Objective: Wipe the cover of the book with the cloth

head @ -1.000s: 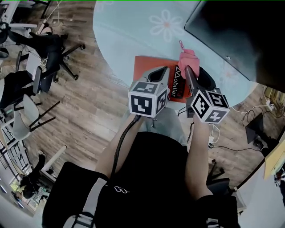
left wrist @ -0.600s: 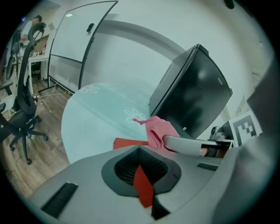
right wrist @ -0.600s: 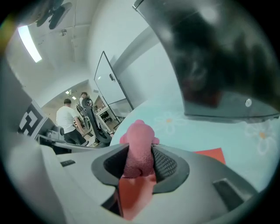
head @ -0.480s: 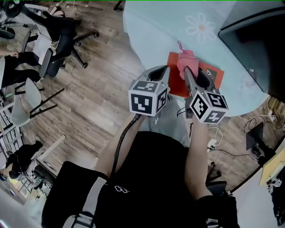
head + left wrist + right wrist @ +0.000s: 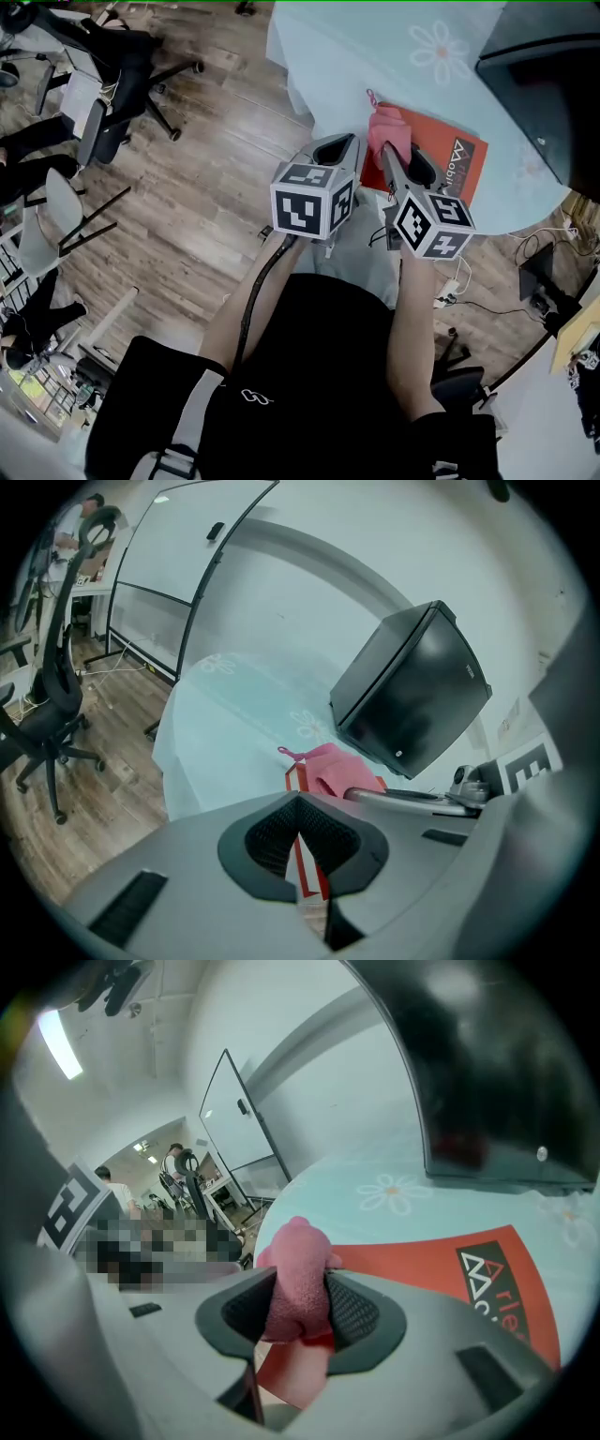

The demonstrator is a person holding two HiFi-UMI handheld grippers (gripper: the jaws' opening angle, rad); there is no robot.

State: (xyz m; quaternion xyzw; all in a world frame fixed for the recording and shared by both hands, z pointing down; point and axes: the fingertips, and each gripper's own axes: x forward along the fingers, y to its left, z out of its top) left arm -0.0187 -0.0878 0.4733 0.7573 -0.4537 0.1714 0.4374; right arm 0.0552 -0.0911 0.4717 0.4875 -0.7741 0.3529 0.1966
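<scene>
Cloth (image 5: 387, 131) on red book (image 5: 438, 152)

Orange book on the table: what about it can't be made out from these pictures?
- Head view: the flat orange-red book's left end lies under the pink terry cloth and right gripper.
- Right gripper view: cover title cut off by that gripper's body.
- Left gripper view: book mostly behind left gripper; only a sliver shows.

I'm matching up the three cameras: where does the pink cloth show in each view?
Head view: pink cloth upper middle, right of centre.
Left gripper view: centre, just above the jaws.
Right gripper view: centre, clamped between the jaws.
Shared landmark: the red book beneath it.
</scene>
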